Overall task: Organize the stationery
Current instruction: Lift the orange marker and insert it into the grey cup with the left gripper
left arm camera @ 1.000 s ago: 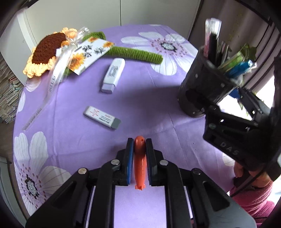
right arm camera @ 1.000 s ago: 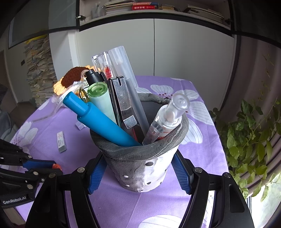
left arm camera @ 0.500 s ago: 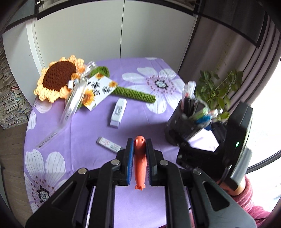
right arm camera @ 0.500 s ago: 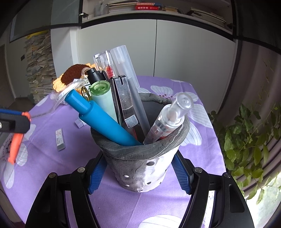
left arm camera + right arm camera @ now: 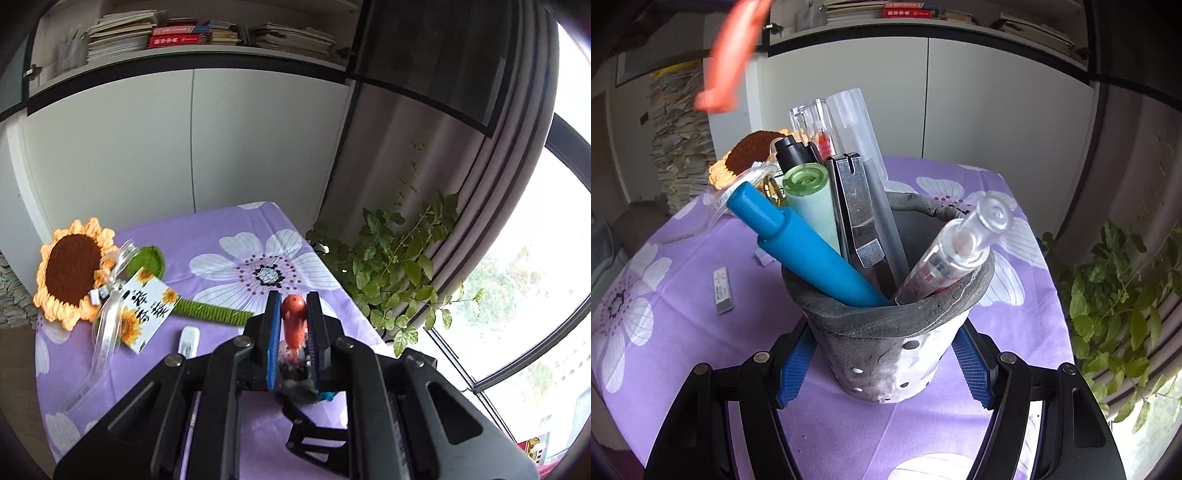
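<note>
Left gripper clamped on an orange pen, held up in the air over the table. Right gripper clamped around the grey pen holder, standing on the purple cloth near the table's right edge, full of pens.

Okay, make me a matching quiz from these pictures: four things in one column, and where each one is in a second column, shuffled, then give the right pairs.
Things:
1. orange pen
2. blue marker
3. eraser
4. pen holder

Places:
A. lying flat on the purple cloth
B. between the right gripper's pads
C. clamped in the left gripper
D. standing inside the holder

Pairs: 1-C, 2-D, 3-A, 4-B
</note>
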A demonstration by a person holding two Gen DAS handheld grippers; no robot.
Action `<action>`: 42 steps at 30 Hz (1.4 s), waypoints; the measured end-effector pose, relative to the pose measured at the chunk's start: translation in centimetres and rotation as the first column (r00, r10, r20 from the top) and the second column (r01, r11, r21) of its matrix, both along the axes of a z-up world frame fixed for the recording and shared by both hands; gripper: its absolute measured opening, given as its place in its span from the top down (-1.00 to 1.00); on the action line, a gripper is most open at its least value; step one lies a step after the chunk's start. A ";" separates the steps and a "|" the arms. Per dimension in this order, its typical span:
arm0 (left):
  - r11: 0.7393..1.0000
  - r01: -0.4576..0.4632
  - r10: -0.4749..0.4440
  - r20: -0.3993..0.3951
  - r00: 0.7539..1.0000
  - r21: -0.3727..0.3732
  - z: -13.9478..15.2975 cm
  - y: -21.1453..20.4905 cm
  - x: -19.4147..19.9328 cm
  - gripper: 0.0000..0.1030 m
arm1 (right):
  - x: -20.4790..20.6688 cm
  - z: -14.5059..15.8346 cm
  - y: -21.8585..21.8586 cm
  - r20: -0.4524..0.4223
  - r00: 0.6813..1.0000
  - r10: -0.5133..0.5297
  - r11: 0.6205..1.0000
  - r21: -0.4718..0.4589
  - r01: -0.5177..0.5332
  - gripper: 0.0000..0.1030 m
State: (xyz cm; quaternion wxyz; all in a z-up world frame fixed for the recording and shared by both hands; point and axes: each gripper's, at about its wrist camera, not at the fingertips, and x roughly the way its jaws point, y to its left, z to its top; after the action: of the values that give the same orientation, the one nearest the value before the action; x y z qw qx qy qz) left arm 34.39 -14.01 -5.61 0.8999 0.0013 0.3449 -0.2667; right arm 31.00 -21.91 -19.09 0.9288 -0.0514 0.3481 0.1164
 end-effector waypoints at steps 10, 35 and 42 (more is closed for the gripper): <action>0.997 0.072 -0.071 -0.014 0.997 0.028 -1.5 -3.0 0.9 0.77 | 0.0 0.0 0.0 -0.001 1.000 0.004 1.000 0.010 -0.004 -0.40; 0.998 0.063 -0.065 -0.115 0.991 -0.015 -4.8 -1.9 -0.1 0.75 | 0.2 -0.2 -0.4 -0.007 1.000 0.002 1.000 0.004 -0.002 -0.40; 0.997 0.073 -0.078 -0.153 0.985 -0.038 -4.9 -1.1 -1.0 0.63 | 0.4 -0.3 -0.2 -0.016 1.000 -0.006 1.000 -0.008 0.005 -0.40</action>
State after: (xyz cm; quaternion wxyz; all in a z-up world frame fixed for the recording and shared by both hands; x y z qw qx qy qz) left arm 33.40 -15.08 -10.53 0.8597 -0.0209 0.4088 -0.3057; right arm 31.38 -22.14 -19.42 0.9260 -0.0534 0.3562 0.1127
